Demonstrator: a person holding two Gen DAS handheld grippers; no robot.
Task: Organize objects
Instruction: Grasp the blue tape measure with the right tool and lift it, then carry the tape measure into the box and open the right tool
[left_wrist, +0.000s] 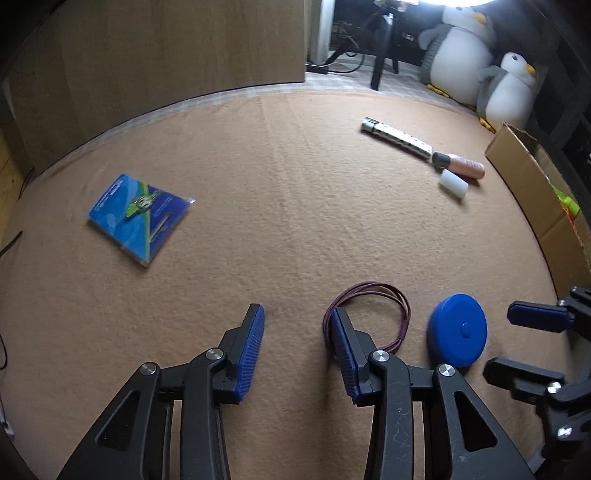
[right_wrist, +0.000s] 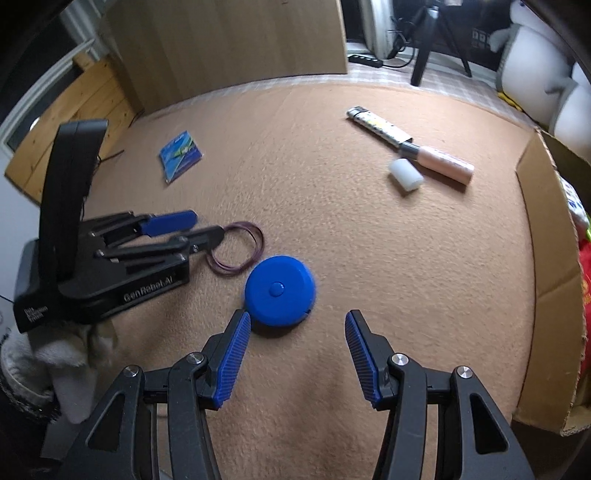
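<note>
Tan carpet (left_wrist: 295, 184), items counted:
- one blue round case (right_wrist: 280, 290), near edge, just ahead of the right tongs (right_wrist: 297, 325), which stand open and empty
- one maroon cord loop (left_wrist: 373, 314) beside the case; left tongs (left_wrist: 297, 321) open, gripping nothing, one finger at the loop
- one blue packet (left_wrist: 140, 218), left side
- one patterned tube (left_wrist: 397, 138), one pink tube (left_wrist: 463, 166), one white cylinder (left_wrist: 453, 185), far right
- one cardboard box (right_wrist: 546, 258), right edge
- two plush penguins (left_wrist: 465, 48) beyond the far edge
</note>
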